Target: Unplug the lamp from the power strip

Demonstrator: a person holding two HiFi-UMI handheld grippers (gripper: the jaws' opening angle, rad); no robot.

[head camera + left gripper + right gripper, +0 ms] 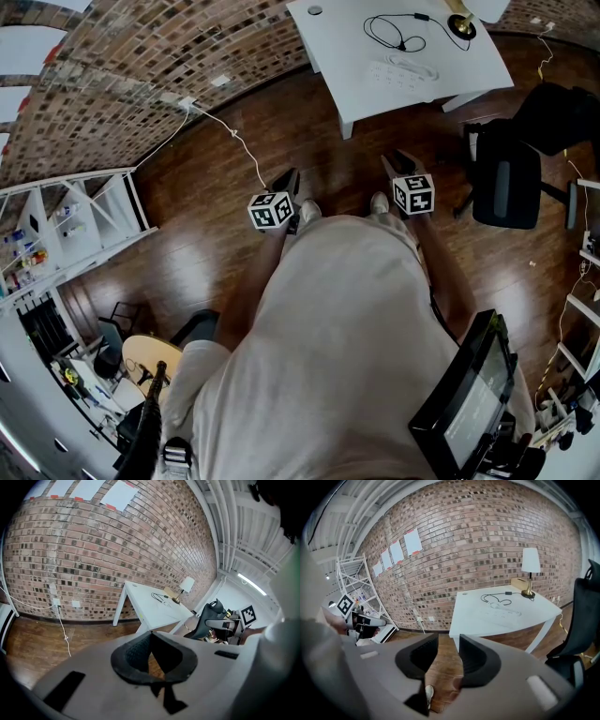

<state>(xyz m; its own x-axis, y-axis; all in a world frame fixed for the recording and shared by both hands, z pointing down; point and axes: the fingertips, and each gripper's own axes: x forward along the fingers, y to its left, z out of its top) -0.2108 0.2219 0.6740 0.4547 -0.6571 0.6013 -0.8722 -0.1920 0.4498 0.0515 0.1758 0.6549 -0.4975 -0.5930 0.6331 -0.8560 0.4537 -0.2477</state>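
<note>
Left gripper (150,634) jaws together, empty. Right gripper (449,641) jaws apart, nothing between. Both over floor (216,178), well apart from table (347,56) at 12 o'clock. Lamp (529,569) at table's 1 o'clock corner; power strip (502,612) mid-table, cord (497,597) looped between.

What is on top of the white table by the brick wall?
On the table sit a lamp, a looped black cord and a white power strip. A tan box stands beside the lamp. Where the cord plugs in is too small to tell.
</note>
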